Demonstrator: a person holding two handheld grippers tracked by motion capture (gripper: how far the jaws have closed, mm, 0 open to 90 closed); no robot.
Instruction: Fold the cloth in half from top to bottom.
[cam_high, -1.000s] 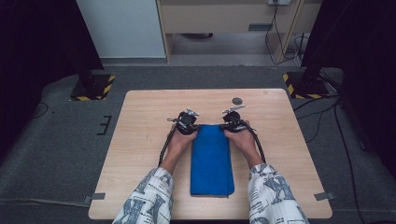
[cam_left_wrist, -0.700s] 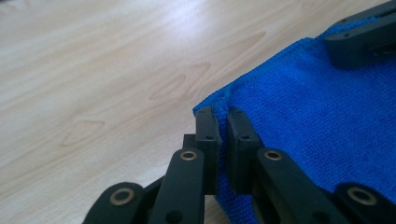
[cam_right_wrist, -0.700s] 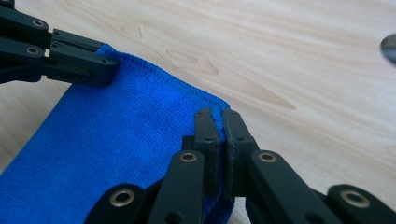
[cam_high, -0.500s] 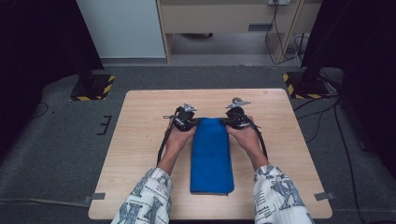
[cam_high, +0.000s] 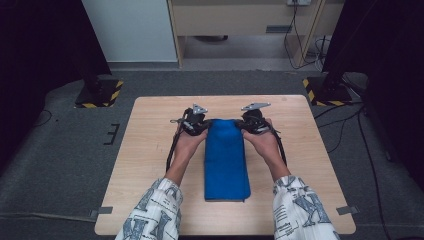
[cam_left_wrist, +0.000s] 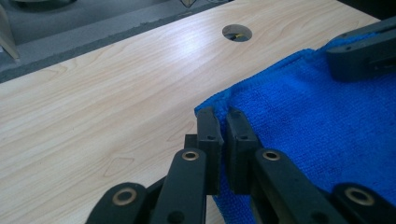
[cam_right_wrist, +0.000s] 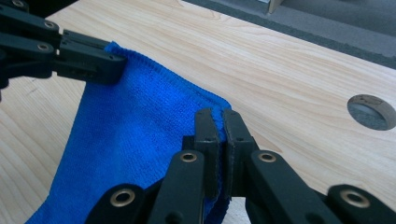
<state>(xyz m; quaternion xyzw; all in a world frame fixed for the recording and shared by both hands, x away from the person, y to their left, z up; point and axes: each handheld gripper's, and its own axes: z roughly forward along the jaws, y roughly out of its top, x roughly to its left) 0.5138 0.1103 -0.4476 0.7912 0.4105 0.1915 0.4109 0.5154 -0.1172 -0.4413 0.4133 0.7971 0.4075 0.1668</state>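
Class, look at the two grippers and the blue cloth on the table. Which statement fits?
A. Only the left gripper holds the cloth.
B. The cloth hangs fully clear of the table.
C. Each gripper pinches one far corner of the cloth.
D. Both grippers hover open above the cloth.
C: the left gripper and the right gripper each have their fingers shut on a far corner of the blue cloth, whose near end lies on the table.
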